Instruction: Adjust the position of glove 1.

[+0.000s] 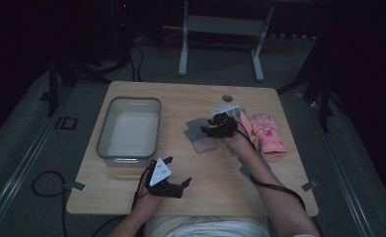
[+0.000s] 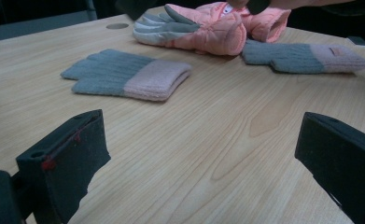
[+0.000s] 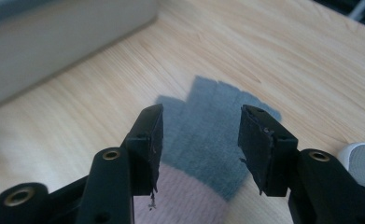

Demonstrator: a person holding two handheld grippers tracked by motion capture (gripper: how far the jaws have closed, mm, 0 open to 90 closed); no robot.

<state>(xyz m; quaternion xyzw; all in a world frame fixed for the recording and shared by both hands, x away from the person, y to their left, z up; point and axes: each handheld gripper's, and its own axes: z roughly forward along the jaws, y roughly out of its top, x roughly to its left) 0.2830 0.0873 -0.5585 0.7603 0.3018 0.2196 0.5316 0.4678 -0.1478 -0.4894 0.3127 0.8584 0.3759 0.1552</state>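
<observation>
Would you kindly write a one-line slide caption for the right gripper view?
Open right gripper poised just above a grey knit glove with a pink cuff on the wooden table.

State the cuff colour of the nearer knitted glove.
Pale pink cuff on the grey knitted glove, clearest in the left gripper view.

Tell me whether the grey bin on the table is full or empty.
Empty. In the high view the bin shows a bare pale floor inside its grey rim, and the gloves all lie out on the table.

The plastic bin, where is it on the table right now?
In the high view the plastic bin sits on the table's left half, left of the grey knit glove and just beyond the left gripper.
</observation>
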